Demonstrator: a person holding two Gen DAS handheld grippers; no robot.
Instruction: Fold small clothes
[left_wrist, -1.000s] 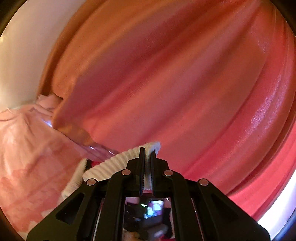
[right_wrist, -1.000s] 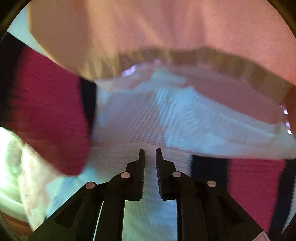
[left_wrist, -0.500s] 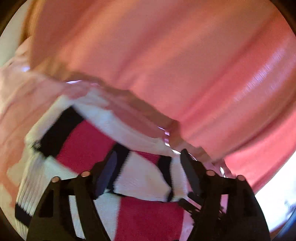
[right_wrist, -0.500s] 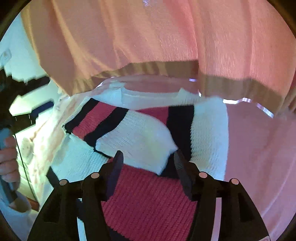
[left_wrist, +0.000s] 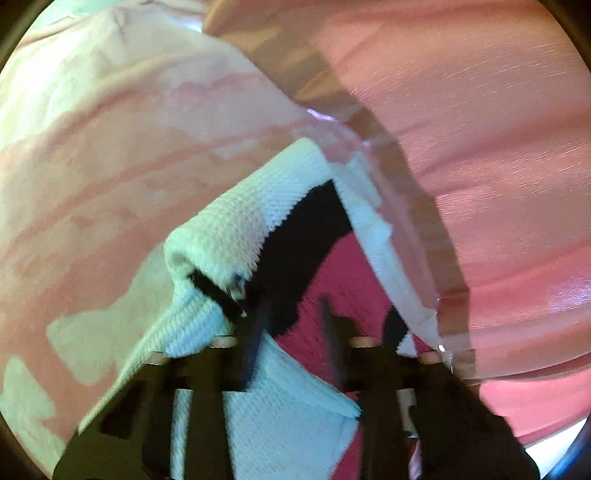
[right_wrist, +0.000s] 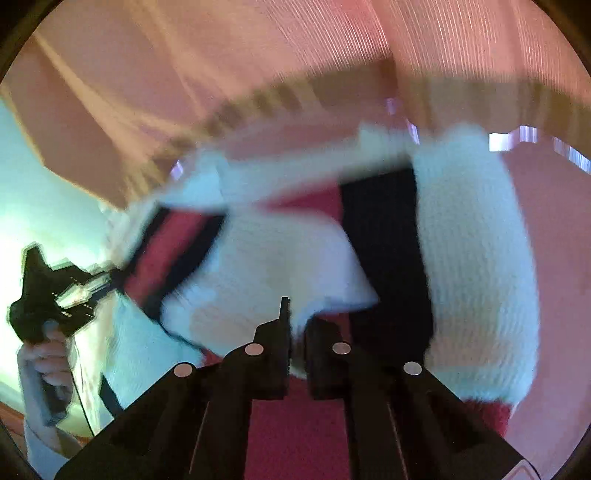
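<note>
A small knit sweater, white with black and red stripes, lies on a pink patterned cloth; it shows in the left wrist view (left_wrist: 236, 229) and in the right wrist view (right_wrist: 472, 258). My left gripper (left_wrist: 291, 325) is low over the sweater's red and black part, jaws partly apart, with a folded white sleeve (left_wrist: 192, 325) beside its left finger. My right gripper (right_wrist: 295, 325) has its jaws nearly together on a white edge of the sweater. The left gripper and the hand holding it show at the left of the right wrist view (right_wrist: 59, 295). Both views are blurred.
A pink-red draped fabric (left_wrist: 480, 147) hangs close behind the sweater and fills the back of both views (right_wrist: 295, 55). The pink patterned cloth (left_wrist: 110, 147) spreads to the left under the sweater.
The left gripper let go of the white knit edge, opened, then narrowed low over the sweater. The right gripper opened half a second ago and has now closed on a white edge.
</note>
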